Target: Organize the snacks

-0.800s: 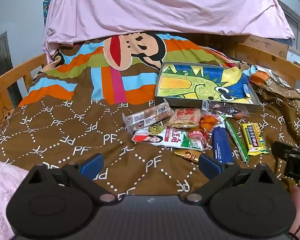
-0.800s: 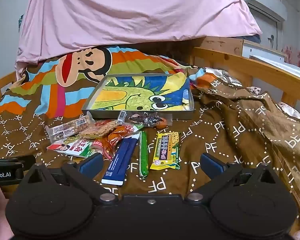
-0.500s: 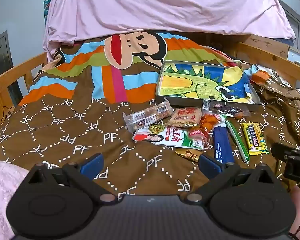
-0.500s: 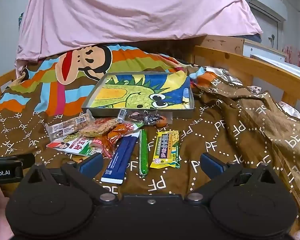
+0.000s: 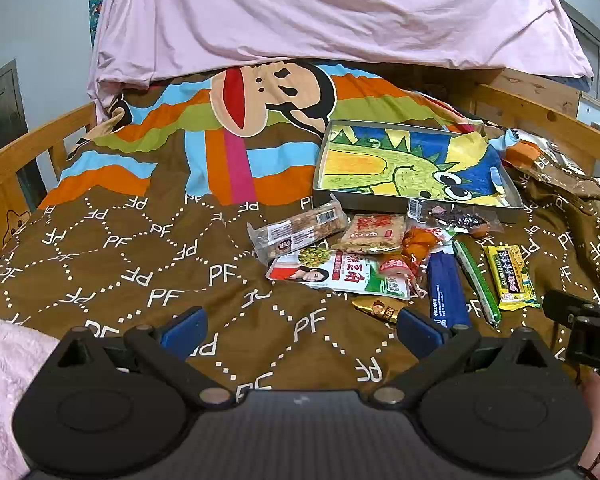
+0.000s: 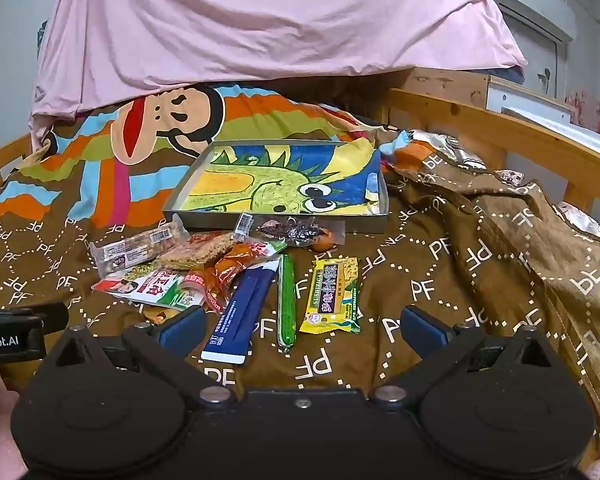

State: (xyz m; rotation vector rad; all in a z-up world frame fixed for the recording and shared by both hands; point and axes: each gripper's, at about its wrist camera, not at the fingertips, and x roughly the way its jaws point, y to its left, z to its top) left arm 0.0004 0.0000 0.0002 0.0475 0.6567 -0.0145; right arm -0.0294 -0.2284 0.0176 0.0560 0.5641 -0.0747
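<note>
Both the left gripper and right gripper, jaws wide and empty, have barely shifted, leaving the shallow grey dinosaur-lined tray unfilled.

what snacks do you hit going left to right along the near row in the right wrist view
red-and-green bean packet → blue packet → green stick → yellow bar

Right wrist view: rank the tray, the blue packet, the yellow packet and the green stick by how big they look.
1. Tray, clearly largest though farthest back.
2. Blue packet.
3. Yellow packet, shorter than the blue one but about as wide.
4. Green stick, long but very thin.
The last three lie about equally near, so their order is fair.
</note>
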